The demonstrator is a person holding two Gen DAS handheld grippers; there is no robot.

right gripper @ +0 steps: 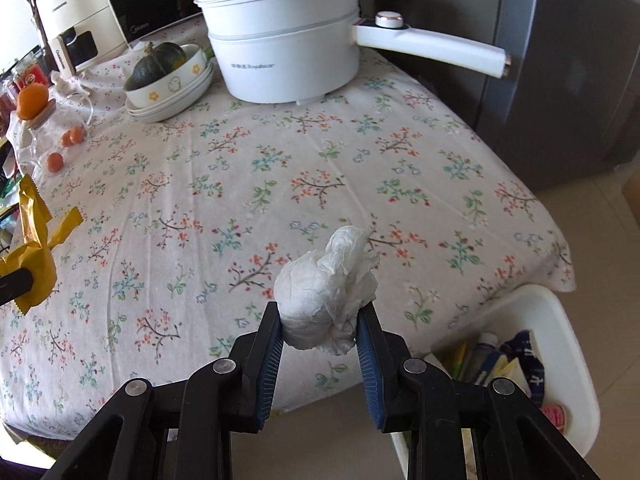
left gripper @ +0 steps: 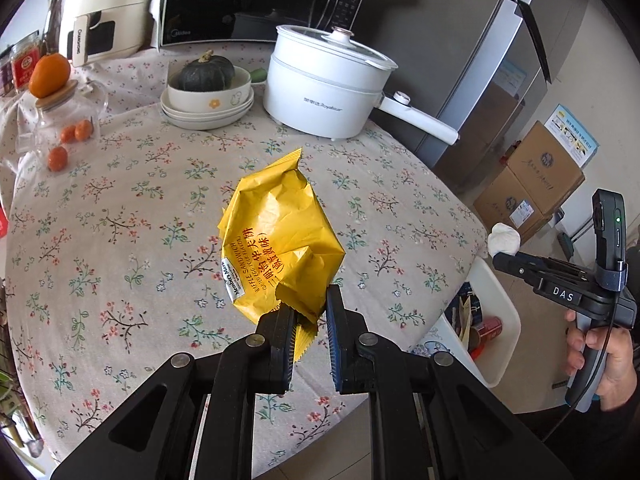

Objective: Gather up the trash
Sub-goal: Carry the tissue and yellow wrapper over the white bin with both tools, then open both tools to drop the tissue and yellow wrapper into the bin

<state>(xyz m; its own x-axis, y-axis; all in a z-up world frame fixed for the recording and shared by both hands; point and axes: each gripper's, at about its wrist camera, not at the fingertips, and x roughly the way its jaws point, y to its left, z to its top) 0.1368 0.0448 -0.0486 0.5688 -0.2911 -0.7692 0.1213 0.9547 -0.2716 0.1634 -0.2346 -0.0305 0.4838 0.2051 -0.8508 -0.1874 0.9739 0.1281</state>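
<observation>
Floral-clothed counter (right gripper: 280, 168), trash bin at its near right corner. Right claw (right gripper: 318, 322) clenched on a crumpled white tissue (right gripper: 328, 292), held in the air above the counter's near edge; the white bin (right gripper: 560, 320) lies just right of and below it, so this hand is the nearer. Left claw (left gripper: 310, 322) clenched on a yellow snack wrapper (left gripper: 280, 240), long axis pointing away, bin farther right. Beyond: bowl with squash (right gripper: 164, 64), white electric pot (right gripper: 284, 40).

Left gripper (left gripper: 310, 312) was clamped on a yellow wrapper (left gripper: 280, 240), held above the table. Right gripper (right gripper: 318, 320) pinched a tissue wad (right gripper: 326, 292); a hand (left gripper: 600, 360) gripped its handle.
</observation>
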